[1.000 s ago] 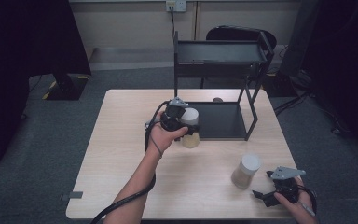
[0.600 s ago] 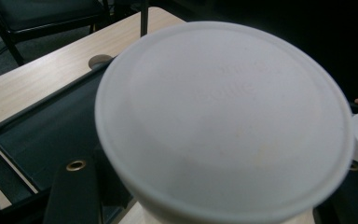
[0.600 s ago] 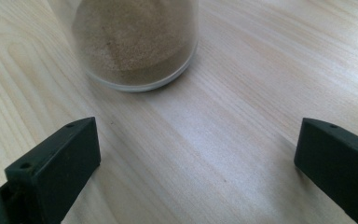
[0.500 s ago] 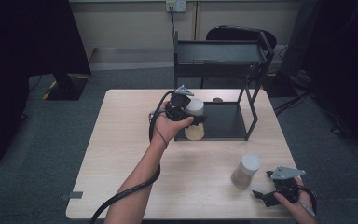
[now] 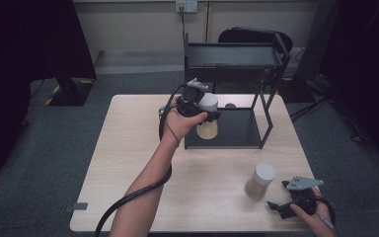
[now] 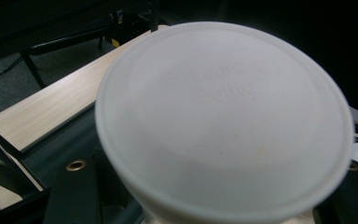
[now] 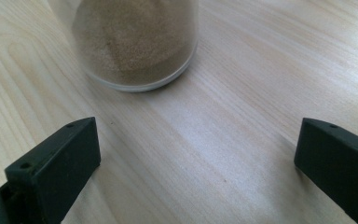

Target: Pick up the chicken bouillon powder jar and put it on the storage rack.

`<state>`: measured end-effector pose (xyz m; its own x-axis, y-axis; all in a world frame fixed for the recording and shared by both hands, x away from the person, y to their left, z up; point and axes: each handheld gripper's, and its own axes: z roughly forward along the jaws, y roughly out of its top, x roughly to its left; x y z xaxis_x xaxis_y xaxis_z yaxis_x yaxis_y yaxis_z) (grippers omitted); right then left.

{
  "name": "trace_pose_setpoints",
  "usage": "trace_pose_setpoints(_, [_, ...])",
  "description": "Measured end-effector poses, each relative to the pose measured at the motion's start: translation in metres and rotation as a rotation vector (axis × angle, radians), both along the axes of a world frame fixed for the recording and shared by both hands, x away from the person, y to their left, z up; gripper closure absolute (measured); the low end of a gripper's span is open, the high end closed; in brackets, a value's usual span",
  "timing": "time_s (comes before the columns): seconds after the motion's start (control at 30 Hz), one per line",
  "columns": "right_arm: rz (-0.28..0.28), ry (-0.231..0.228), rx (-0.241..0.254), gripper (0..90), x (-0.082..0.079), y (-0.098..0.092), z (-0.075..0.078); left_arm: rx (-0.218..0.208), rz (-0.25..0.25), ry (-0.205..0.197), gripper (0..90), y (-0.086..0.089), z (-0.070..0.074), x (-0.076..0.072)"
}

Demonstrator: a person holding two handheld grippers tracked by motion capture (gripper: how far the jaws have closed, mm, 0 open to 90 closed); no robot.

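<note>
Two jars with white lids are counted on the scene. One jar [image 5: 208, 118], filled with pale powder, is clamped in the left gripper [image 5: 197, 104] and is held tilted above the front part of the lower shelf of the black two-tier metal rack [image 5: 271, 89], clear of the shelf surface. In the left gripper view its white lid [image 6: 223, 116] is seen close up and blurred, with the dark shelf and a brass-coloured rivet hole below it. The jaws are closed tight against the jar, with the left hand [image 5: 182, 121] wrapped around the gripper body.

The second jar [image 5: 260, 180], holding brown powder, stands upright on the light wooden table [image 5: 128, 163], well apart from the rack and near the front right corner. The right gripper [image 5: 288, 203] is rested low, just beside that jar; its two jaws are spread wide with nothing between them, and the jar's base [image 7: 135, 42] is seen just beyond their tips, untouched.

One rack, one table and two grippers are counted.
</note>
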<state>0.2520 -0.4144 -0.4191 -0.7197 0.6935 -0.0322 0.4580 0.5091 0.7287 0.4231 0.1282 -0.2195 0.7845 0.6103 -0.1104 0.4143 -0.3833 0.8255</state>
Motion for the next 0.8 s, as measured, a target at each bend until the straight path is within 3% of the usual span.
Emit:
trace_pose_setpoints(0.27, [0.000, 0.000, 0.000, 0.0, 0.000, 0.000, 0.000, 0.000, -0.002, -0.008, 34.8, -0.006, 0.017, 0.005])
trace_pose_setpoints(0.8, [0.000, 0.001, 0.000, 0.0, 0.000, 0.000, 0.000, 0.021, 0.002, -0.039, 34.7, -0.022, 0.063, 0.013])
